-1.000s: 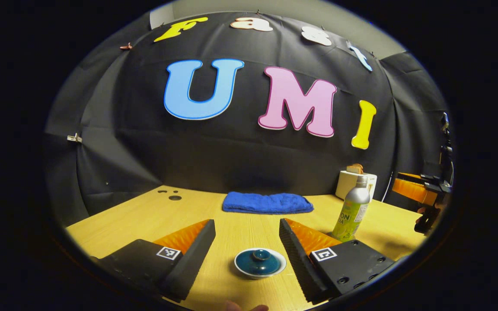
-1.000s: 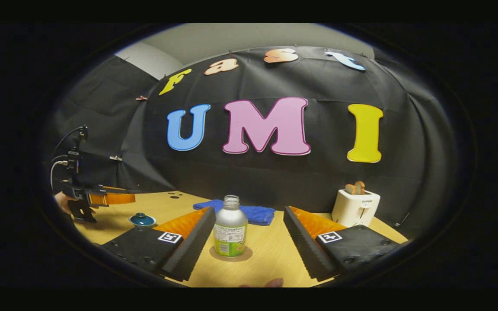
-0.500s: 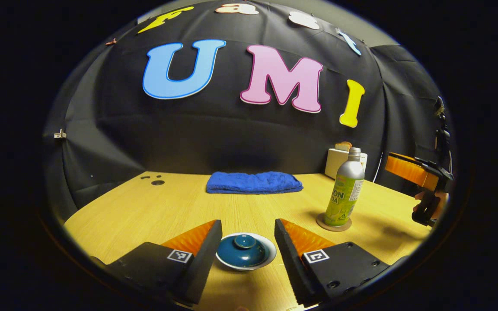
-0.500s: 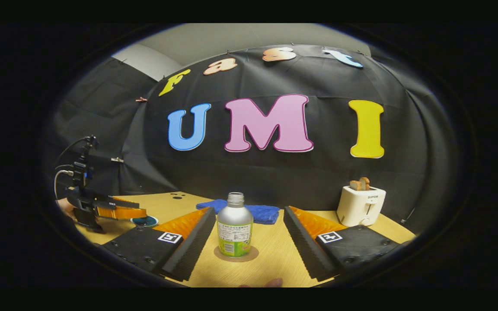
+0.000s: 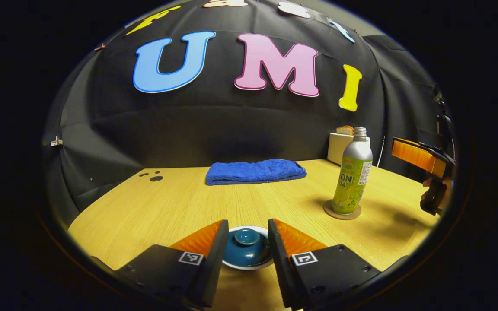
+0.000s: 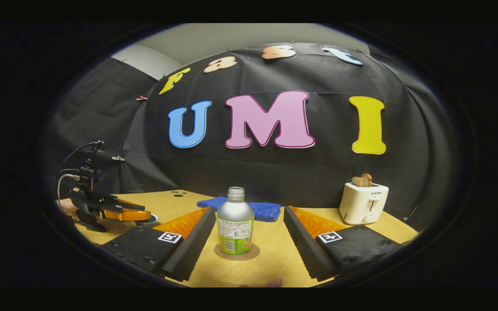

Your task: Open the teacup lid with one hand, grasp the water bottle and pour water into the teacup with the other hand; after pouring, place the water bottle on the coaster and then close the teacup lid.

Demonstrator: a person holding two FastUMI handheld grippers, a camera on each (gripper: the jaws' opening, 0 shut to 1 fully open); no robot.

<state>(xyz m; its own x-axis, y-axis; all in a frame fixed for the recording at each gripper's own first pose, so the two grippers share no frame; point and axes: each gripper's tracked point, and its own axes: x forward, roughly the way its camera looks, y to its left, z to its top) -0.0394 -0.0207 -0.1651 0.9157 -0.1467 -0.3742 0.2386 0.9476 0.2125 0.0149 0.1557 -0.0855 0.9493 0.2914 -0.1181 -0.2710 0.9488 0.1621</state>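
A teacup with a dark teal lid point(image 5: 247, 249) sits low in the left gripper view, its knob upright. My left gripper point(image 5: 247, 225) is open and down at table level, one finger close on each side of the lid; whether they touch it I cannot tell. The silver and green water bottle point(image 5: 352, 177) stands upright on a round coaster point(image 5: 342, 212) to the right. In the right gripper view the bottle point(image 6: 234, 226) stands on the coaster point(image 6: 237, 252) between the fingers of my open right gripper point(image 6: 249, 211), which does not touch it. The left gripper point(image 6: 131, 214) is at far left.
A folded blue towel point(image 5: 255, 170) lies at the back of the wooden table point(image 5: 175, 203). A white toaster point(image 6: 363, 203) with bread in it stands at the back right. The right gripper point(image 5: 422, 157) and a hand show at the far right of the left gripper view.
My left gripper has come down and forward around the teacup lid and its fingers have narrowed. The right gripper has held nearly still by the bottle.
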